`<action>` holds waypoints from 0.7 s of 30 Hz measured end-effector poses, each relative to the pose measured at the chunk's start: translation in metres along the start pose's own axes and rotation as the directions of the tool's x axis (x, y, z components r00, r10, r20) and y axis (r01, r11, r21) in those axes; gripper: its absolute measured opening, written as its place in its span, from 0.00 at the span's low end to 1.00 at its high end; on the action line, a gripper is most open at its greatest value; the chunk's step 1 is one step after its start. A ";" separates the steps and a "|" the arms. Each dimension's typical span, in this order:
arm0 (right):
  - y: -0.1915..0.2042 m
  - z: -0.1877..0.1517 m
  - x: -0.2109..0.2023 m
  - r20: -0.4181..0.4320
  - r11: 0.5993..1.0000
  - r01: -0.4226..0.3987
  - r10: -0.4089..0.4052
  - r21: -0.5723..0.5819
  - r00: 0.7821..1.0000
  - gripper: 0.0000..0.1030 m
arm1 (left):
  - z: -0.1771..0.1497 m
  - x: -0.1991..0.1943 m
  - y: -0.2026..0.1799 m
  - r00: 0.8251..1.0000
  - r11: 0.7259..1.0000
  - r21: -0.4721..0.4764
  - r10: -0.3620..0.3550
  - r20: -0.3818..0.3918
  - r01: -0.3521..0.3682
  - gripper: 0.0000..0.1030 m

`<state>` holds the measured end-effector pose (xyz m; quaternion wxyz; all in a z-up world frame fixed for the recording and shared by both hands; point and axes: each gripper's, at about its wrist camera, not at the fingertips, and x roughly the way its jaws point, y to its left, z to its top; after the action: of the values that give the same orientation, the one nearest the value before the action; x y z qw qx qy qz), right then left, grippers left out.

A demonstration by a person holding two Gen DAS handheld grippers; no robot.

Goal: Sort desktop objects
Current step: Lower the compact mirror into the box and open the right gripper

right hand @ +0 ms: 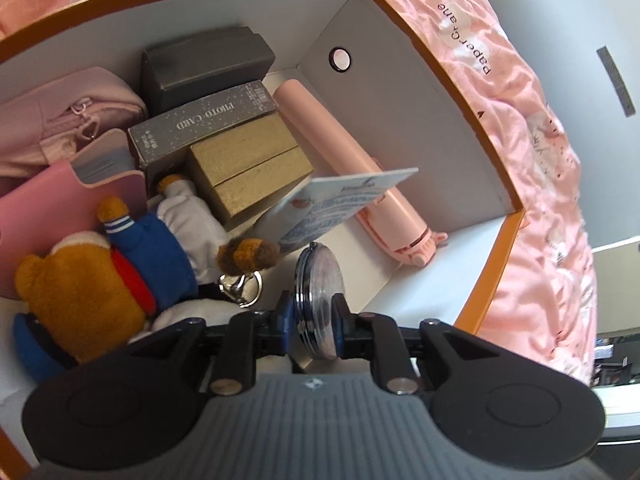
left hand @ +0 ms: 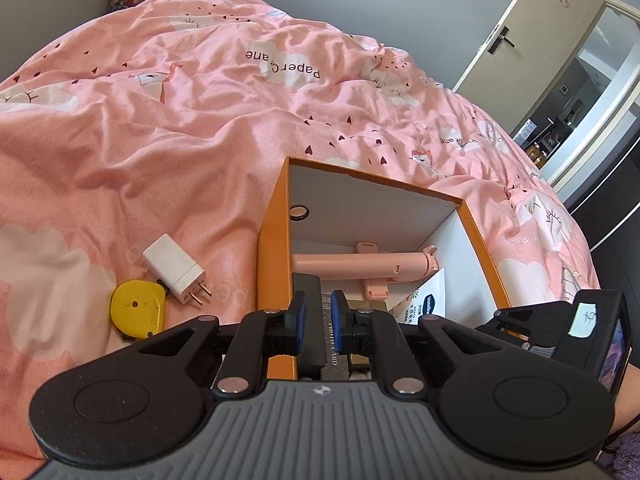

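Note:
An orange cardboard box (left hand: 274,248) with white inner walls (right hand: 420,100) sits on a pink duvet. My right gripper (right hand: 316,312) is down inside it, shut on a round silver compact case (right hand: 320,280) held edge-on above the box floor. My left gripper (left hand: 319,318) hovers at the box's left wall with its blue pads a narrow gap apart. A dark grey box (left hand: 308,288) shows through that gap, and whether the pads pinch anything is not visible. A white plug charger (left hand: 174,274) and a yellow tape measure (left hand: 136,312) lie on the duvet left of the box.
In the box lie a pink selfie stick (right hand: 340,152), a dark grey box (right hand: 208,68), a photo card box (right hand: 200,124), gold boxes (right hand: 248,160), a pink pouch (right hand: 60,120), a plush bear (right hand: 80,280), a key ring (right hand: 240,288) and a blue-white card (right hand: 340,204). A door (left hand: 532,28) stands beyond the bed.

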<state>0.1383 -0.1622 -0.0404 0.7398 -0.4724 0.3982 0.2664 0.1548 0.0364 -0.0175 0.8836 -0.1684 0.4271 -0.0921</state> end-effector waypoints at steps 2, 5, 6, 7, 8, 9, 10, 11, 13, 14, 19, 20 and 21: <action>-0.008 -0.003 -0.001 0.003 0.998 -0.031 0.031 0.052 1.000 0.21 | 0.000 0.001 0.000 1.000 1.000 -0.007 0.000 -0.002 0.000 0.13; -0.010 -0.005 -0.004 0.015 0.993 -0.071 0.070 0.093 0.997 0.21 | -0.001 -0.001 0.001 1.000 1.000 -0.009 -0.004 0.003 0.004 0.13; -0.011 -0.004 -0.005 0.015 0.992 -0.081 0.080 0.101 0.997 0.21 | -0.001 -0.002 0.001 1.000 1.000 -0.010 -0.005 0.005 0.005 0.13; -0.013 -0.003 -0.005 0.014 0.990 -0.089 0.088 0.109 0.996 0.21 | -0.001 -0.003 0.002 1.000 1.000 -0.013 -0.007 0.008 0.007 0.13; -0.013 -0.003 -0.006 0.015 0.989 -0.093 0.092 0.112 0.996 0.21 | -0.001 -0.004 0.003 1.000 1.000 -0.017 -0.009 0.010 0.009 0.13; -0.013 -0.002 -0.007 0.015 0.989 -0.093 0.092 0.113 0.996 0.22 | -0.001 -0.005 0.003 1.000 1.000 -0.019 -0.006 0.014 0.006 0.13; -0.013 -0.004 -0.009 0.016 0.989 -0.092 0.091 0.113 0.996 0.22 | -0.001 -0.006 0.004 1.000 1.000 -0.019 0.000 0.018 0.000 0.13; -0.012 -0.004 -0.010 0.017 0.989 -0.090 0.089 0.114 0.996 0.22 | 0.000 -0.007 0.005 1.000 1.000 -0.020 0.005 0.020 -0.005 0.14; -0.012 -0.001 -0.012 0.021 0.988 -0.093 0.091 0.126 0.996 0.21 | 0.000 -0.008 0.007 1.000 1.000 -0.026 0.003 0.019 -0.002 0.14; -0.011 -0.002 -0.012 0.026 0.986 -0.098 0.095 0.136 0.995 0.21 | 0.000 -0.008 0.007 1.000 1.000 -0.026 0.001 0.018 0.000 0.14; -0.006 -0.006 -0.022 0.042 0.980 -0.093 0.087 0.175 0.995 0.21 | -0.001 -0.014 0.005 1.000 1.000 -0.009 -0.004 0.029 0.004 0.14; -0.005 -0.007 -0.025 0.049 0.979 -0.091 0.084 0.184 0.995 0.22 | -0.001 -0.016 0.005 1.000 1.000 -0.006 -0.005 0.031 0.005 0.14; -0.003 -0.009 -0.031 0.060 0.976 -0.093 0.083 0.197 0.995 0.23 | -0.001 -0.018 0.005 0.999 1.000 -0.004 -0.003 0.033 0.003 0.14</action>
<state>0.1212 -0.1724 -0.0151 0.7808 -0.3708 0.4243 0.2698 0.1428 0.0459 -0.0067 0.8901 -0.1723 0.4123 -0.0898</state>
